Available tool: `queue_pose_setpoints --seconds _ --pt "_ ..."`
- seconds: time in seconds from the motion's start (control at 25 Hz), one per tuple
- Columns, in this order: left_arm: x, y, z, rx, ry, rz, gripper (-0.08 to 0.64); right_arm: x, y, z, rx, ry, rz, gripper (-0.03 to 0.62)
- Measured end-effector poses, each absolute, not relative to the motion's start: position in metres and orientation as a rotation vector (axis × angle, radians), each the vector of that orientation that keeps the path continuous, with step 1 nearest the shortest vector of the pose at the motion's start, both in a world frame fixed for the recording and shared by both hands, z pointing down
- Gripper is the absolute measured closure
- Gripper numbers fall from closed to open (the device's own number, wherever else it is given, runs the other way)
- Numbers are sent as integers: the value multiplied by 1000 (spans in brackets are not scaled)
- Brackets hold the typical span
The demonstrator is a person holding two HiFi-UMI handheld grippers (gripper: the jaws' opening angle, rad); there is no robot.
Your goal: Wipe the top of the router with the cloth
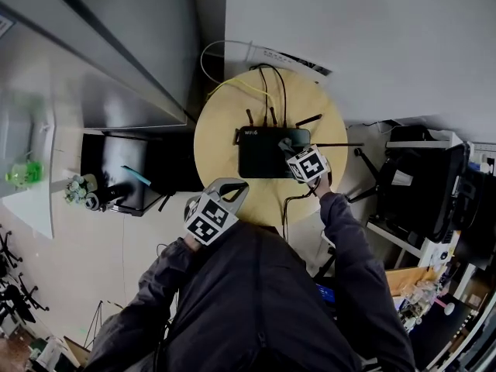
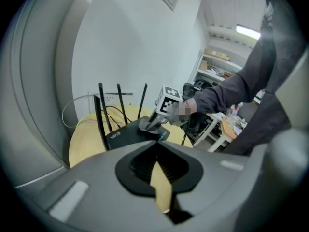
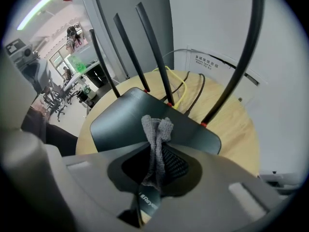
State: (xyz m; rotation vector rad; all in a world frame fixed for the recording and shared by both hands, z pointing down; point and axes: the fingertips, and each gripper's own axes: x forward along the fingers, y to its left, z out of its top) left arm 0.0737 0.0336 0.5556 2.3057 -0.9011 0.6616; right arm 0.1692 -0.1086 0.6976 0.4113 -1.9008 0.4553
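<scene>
The left claw hangs over the near edge of the round wooden bench, its jaws drawn together with nothing between them. The black router lies in the middle of the bench, antennas upright at its far edge, where a yellow cable leads away. The right claw pinches a grey cloth and presses it onto the router's top.

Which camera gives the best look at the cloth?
The right gripper view: the grey cloth sits close and centred, pinched by the right tool over the router. The left gripper view shows it small and distant; the head view shows only a scrap.
</scene>
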Motion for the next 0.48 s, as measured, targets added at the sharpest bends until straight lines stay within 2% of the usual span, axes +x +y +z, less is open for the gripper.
queue_pose_setpoints --seconds 0.48 --pt "94 35 553 2377 -791 699 560 187 -42 699 420 -1917 511 547"
